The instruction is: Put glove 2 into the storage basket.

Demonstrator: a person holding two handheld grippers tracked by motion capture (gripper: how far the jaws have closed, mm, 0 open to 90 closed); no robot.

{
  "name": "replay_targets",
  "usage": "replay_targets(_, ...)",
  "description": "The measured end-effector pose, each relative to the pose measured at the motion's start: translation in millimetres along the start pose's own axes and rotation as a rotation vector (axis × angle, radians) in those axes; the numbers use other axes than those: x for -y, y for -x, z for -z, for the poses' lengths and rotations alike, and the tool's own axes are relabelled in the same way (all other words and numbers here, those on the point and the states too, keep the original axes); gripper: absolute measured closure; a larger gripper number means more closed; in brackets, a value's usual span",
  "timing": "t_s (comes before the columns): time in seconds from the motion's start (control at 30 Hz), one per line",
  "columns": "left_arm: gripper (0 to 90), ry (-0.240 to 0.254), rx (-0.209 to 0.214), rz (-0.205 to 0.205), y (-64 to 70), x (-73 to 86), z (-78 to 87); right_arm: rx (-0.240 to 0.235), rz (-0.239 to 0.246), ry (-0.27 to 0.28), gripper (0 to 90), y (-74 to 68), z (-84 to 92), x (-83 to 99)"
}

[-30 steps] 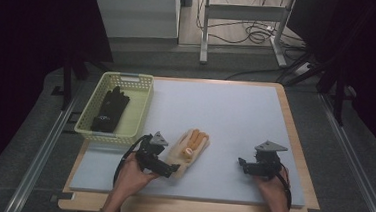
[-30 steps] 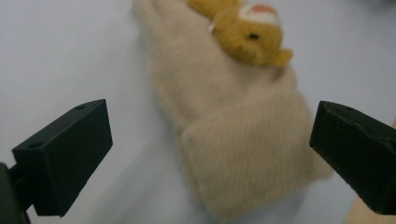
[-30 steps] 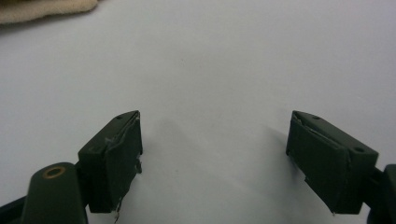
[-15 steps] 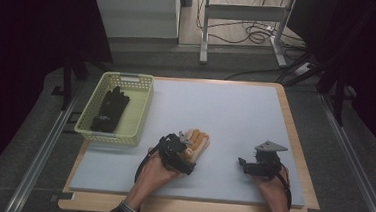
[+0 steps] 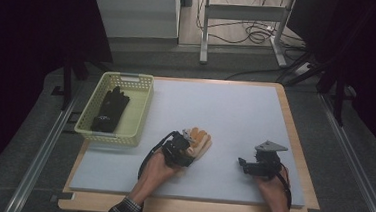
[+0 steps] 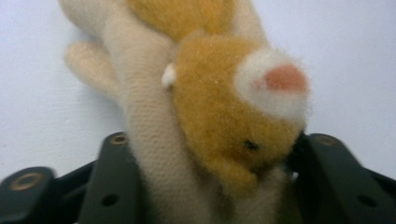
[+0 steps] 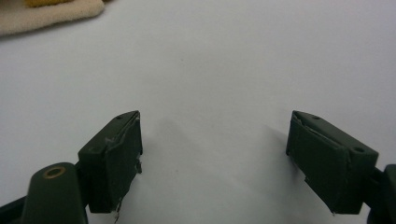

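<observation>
The left hand-held gripper (image 6: 205,186) has been moved over to the glove (image 6: 210,107) and has just been closed on it. The glove can likely be lifted toward the basket (image 5: 140,107); the right hand-held gripper (image 7: 215,154) is held wide apart.

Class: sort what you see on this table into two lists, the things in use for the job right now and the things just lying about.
In use: left gripper, its fingers just closing on the plush glove.

Lying about: yellow basket, black glove inside it, right gripper, open over bare mat.
</observation>
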State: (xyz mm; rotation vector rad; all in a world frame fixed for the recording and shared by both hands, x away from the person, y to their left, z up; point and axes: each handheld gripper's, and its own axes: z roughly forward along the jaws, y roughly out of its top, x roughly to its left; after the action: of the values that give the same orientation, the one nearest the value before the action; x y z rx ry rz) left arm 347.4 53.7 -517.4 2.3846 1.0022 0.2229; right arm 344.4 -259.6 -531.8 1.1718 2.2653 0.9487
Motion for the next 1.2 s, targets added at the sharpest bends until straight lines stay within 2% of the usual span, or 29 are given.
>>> replay_targets(0.17, 60.3, 0.046, 0.032, 0.031, -4.4, 3.5, 3.2, 0.001, 0.002, 0.000, 18.2, -0.1, -0.1, 0.0)
replay_targets(0.23, 61.1, 0.062, 0.041, 0.029, -7.0, 4.5, 5.9, 0.001, 0.002, 0.000, 18.2, -0.2, -0.1, -0.1)
replay_targets(0.33, 61.6, 0.076, 0.043, 0.048, -11.9, 5.1, 12.4, 0.001, 0.002, 0.000, 18.2, -0.1, -0.1, -0.1)
replay_targets(0.8, 61.2, 0.098, -0.059, 0.065, -37.5, -9.3, 59.5, -0.001, -0.001, -0.001, 18.1, 0.0, 0.0, 0.0)
replay_targets(0.87, 61.2, 0.102, -0.068, 0.077, -43.1, -12.9, 64.8, 0.001, 0.001, 0.000, 18.2, -0.2, 0.0, 0.0)
replay_targets(1.2, 60.9, 0.112, -0.105, 0.089, -62.5, -24.9, 85.0, 0.000, -0.001, 0.000, 18.1, -0.4, 0.1, 0.0)
